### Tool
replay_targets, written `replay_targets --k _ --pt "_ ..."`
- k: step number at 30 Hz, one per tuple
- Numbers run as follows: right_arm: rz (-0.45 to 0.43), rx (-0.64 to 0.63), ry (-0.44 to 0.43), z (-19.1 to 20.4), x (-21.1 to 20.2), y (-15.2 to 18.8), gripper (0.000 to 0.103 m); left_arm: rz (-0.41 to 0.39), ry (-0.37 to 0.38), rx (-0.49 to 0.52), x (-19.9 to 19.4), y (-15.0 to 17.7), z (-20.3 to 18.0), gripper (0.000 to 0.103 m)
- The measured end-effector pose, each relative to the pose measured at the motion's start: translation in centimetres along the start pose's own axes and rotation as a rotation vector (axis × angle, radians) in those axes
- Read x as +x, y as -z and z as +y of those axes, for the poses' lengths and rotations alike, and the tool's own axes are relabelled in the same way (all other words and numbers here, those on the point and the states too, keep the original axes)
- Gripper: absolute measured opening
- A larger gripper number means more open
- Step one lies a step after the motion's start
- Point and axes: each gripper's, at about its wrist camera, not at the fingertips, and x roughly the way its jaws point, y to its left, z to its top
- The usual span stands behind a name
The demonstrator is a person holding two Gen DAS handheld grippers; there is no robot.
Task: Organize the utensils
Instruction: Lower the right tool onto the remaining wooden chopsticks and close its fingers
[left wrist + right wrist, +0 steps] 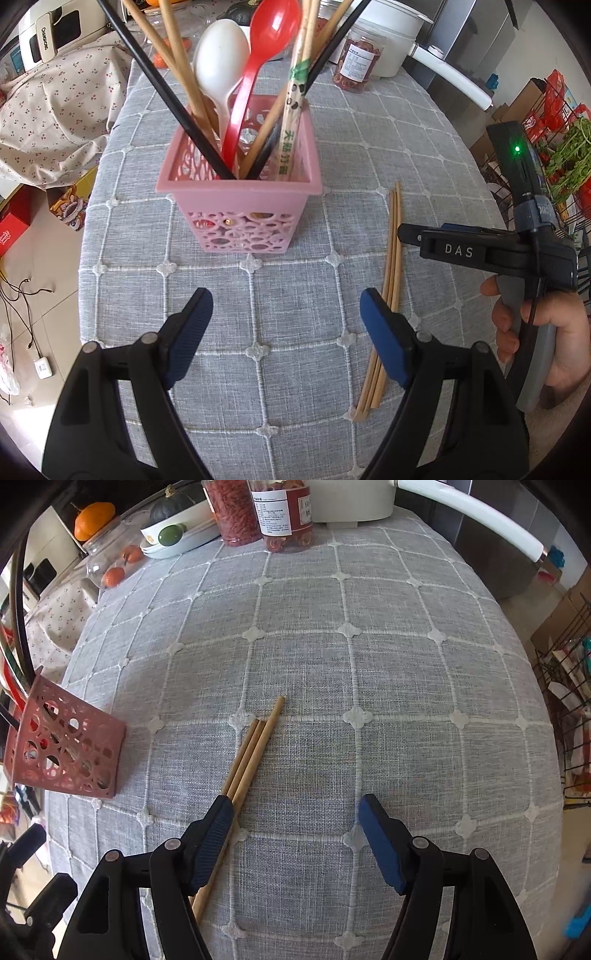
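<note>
1. Landmark: the pink basket [239,206], standing upright on the grey checked tablecloth [295,295]. All positions below are given relative to it.
2. Left of the basket, off the table edge: a floral cloth [55,110] draped over something, with a white appliance [48,33] behind it.
3. In the basket: black chopsticks [166,92], wooden chopsticks, a white spoon [221,59], a red spoon [266,44] and a wrapped pair of chopsticks [291,122]. All lean out over the rim.
4. Your left gripper [286,332] hovers in front of the basket, on the near side. Jaws wide apart, nothing between them.
5. Right of the basket: three loose bamboo chopsticks [255,749] lie flat on the cloth, side by side and touching, well apart from the basket.
6. Your right gripper [295,834] sits over the near part of those chopsticks. Jaws wide, holding nothing. Its left finger [212,842] covers the sticks in the right wrist view; contact cannot be told.
7. In the left wrist view, your right hand [546,332] grips the handle to the right of the basket.
8. Behind the basket, far right: two jars [258,513] with red contents, beside a white pot [351,498].
</note>
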Motion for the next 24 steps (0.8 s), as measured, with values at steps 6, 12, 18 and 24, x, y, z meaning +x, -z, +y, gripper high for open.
replay_targets --k 6,12,18,24 --pt "0.012 -0.029 0.028 1.1 0.1 -0.1 0.074 0.0 0.002 0.007 0.1 0.0 -0.2 0.082" --pt "0.022 -0.041 0.047 2.0 0.2 -0.4 0.073 0.0 0.008 0.017 0.2 0.0 -0.9 0.082" --pt "0.021 -0.015 0.014 0.6 0.0 -0.6 0.063 -0.001 0.01 0.034 0.5 -0.2 -2.6 0.08" --pt "0.006 -0.035 0.078 0.9 0.2 -1.1 0.057 -0.011 -0.014 0.046 0.7 -0.5 -3.5 0.076"
